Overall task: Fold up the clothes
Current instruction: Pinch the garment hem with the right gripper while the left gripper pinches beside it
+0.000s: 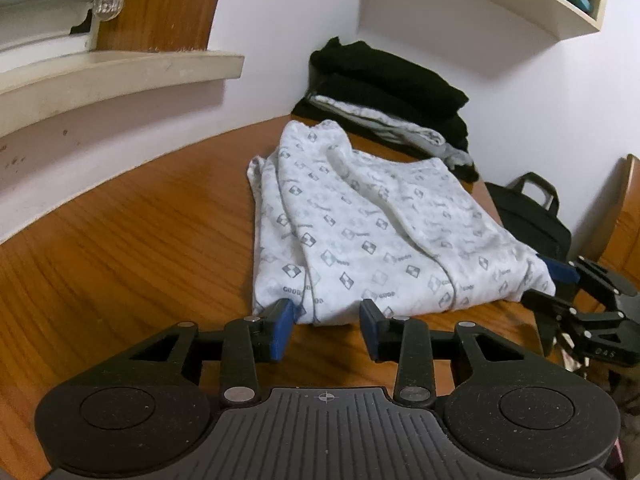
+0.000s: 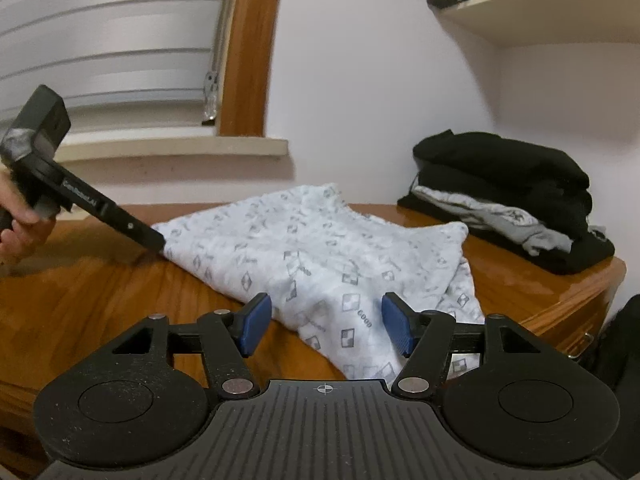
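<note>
A white garment (image 1: 360,232) printed with grey diamonds lies folded on the wooden table (image 1: 140,240). In the left wrist view my left gripper (image 1: 328,318) stands at its near hem, blue pads apart, the hem just between their tips without being pinched. My right gripper (image 1: 554,286) sits at the garment's right corner, jaws apart around it. In the right wrist view the garment (image 2: 320,248) spreads ahead, and its near fold lies loosely between the wide pads of the right gripper (image 2: 326,320). A hand (image 2: 20,220) holds the left gripper (image 2: 160,242) at the cloth's left edge.
A stack of folded black and grey clothes (image 1: 384,84) (image 2: 500,176) sits at the table's far corner by the wall. A black bag (image 1: 532,212) stands past the table's right edge. A window sill (image 2: 180,146) and a wall shelf (image 2: 540,8) hang above.
</note>
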A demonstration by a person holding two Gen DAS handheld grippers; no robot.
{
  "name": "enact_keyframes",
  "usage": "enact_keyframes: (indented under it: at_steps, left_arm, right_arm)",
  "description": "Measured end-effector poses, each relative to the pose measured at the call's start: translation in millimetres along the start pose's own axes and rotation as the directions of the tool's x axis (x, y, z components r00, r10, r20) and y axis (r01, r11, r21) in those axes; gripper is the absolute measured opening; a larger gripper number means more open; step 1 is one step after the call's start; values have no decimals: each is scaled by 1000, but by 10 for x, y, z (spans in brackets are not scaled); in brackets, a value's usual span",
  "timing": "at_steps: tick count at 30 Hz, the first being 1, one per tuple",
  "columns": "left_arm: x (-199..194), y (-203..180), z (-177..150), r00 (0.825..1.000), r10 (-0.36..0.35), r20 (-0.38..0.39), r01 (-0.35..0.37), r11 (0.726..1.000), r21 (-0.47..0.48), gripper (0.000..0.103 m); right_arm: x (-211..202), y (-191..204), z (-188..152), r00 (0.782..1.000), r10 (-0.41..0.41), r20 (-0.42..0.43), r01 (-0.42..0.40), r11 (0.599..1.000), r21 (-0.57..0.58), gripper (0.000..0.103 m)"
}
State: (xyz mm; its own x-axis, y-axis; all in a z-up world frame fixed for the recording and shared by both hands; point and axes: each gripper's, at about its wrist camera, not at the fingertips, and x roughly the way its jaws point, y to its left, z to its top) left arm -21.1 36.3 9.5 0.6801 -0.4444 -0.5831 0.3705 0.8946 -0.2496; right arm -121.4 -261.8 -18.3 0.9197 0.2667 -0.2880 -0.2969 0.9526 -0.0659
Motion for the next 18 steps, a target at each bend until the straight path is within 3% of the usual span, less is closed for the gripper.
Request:
enact_keyframes:
  at_steps: [1,3,4,8,11,13,15,16,18]
  left_arm:
    - [1,-5,-5,1000,-1,5,1,1000,6,38]
    - [3,-16,-16,1000,-2,16,2,1000,19,16]
    - [-32,-13,1,1000,-5,26,4,1000,21,12]
    - [-214,15,93,998,-18,67,16,999,36,4]
    - [-356,129,150,995,9,95,-13,999,38,0]
    - [-380,227,155,993,63,100,-67,997,37,0]
    - [-365,342,137,995,40,90,-39,999,-11,0]
    - [-332,355,124,998,-10,63,11,1000,-14,0]
    - [-309,278,129,998,-37,41,38,999,-10,0]
  right_arm:
    - [10,-3,-5,1000,-4,-5,4,1000,-1,61]
    - [26,-10,-18,1000,-7,-12,7,1000,-6,61]
    - [40,-11,-24,1000,-11,-18,11,1000,-14,60]
    - [119,-37,-33,997,-29,-65,25,998,-64,28]
    - [51,-117,26,997,-42,-72,35,996,-88,23]
    - [-6,-214,66,995,-61,-76,55,995,-77,23]
    - [2,-268,58,993,-44,-105,35,996,-87,25]
    - [-13,-295,50,995,-25,-98,17,997,-78,29]
    - [-68,-352,49,998,18,-66,-20,999,-35,37]
